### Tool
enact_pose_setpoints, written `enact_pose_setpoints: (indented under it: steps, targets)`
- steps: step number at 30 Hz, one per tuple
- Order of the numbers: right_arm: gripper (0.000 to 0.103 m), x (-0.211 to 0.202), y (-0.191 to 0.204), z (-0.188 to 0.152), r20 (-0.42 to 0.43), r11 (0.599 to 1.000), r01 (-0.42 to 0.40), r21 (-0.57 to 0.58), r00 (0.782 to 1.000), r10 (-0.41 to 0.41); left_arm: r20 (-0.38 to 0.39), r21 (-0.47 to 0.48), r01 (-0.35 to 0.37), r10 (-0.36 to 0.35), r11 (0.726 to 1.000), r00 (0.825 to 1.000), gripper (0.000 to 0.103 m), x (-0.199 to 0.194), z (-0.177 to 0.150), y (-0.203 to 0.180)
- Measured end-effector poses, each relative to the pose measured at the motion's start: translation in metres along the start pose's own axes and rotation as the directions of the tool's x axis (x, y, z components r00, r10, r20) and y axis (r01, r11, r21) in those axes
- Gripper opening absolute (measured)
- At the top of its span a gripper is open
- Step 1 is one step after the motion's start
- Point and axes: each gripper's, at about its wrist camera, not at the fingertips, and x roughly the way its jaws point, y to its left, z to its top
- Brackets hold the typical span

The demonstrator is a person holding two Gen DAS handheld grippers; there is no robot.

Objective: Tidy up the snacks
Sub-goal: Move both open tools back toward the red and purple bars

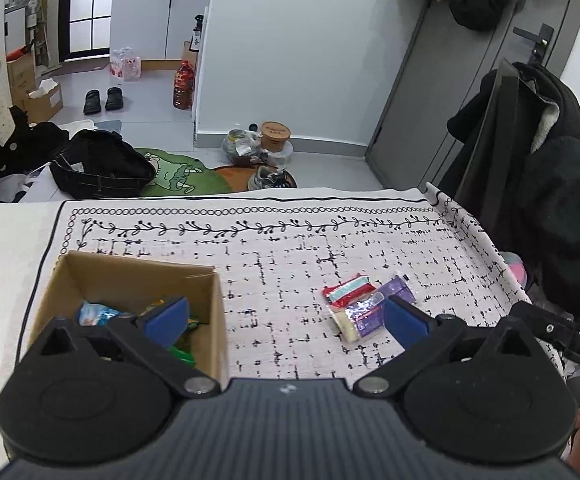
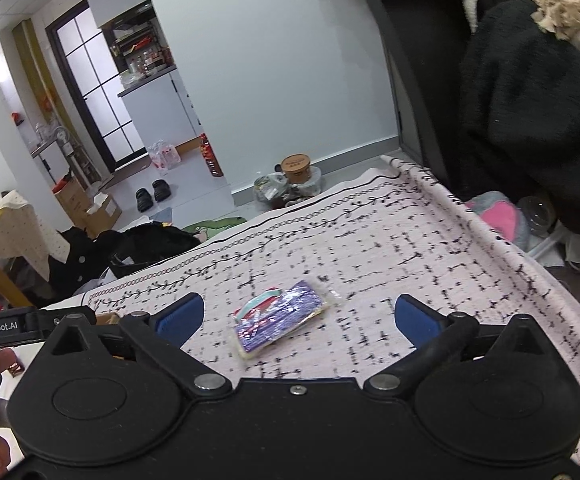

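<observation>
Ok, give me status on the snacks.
Both jaws open, empty. Small pile of foil snack packets loose on patterned cloth; others inside brown cardboard box. Nothing in the way.

We see a white tablecloth (image 1: 290,240) with black dashes, a brown cardboard box (image 1: 138,276), and purple, red-and-green snack packets (image 1: 363,304).

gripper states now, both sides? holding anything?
Left gripper: open, holding nothing, above the cardboard box edge.
Right gripper: open, holding nothing; snack packets lie on the cloth between its fingers, untouched.
</observation>
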Motion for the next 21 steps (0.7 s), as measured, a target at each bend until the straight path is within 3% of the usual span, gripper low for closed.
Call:
enact_pose_setpoints:
  steps: [10,21]
  targets:
    - [0.103,0.008,-0.034,0.002,-0.01,1.0,0.006,0.012,1.0,-0.006,-0.014,0.025,0.007,-0.006,1.0,1.0,0.103,0.017,0.0,-0.029]
    - [0.1,0.04,-0.063,-0.022,-0.032,0.999,-0.015,0.041,0.999,0.016,-0.016,0.073,-0.028,0.029,0.997,0.999,0.103,0.046,-0.008,-0.057]
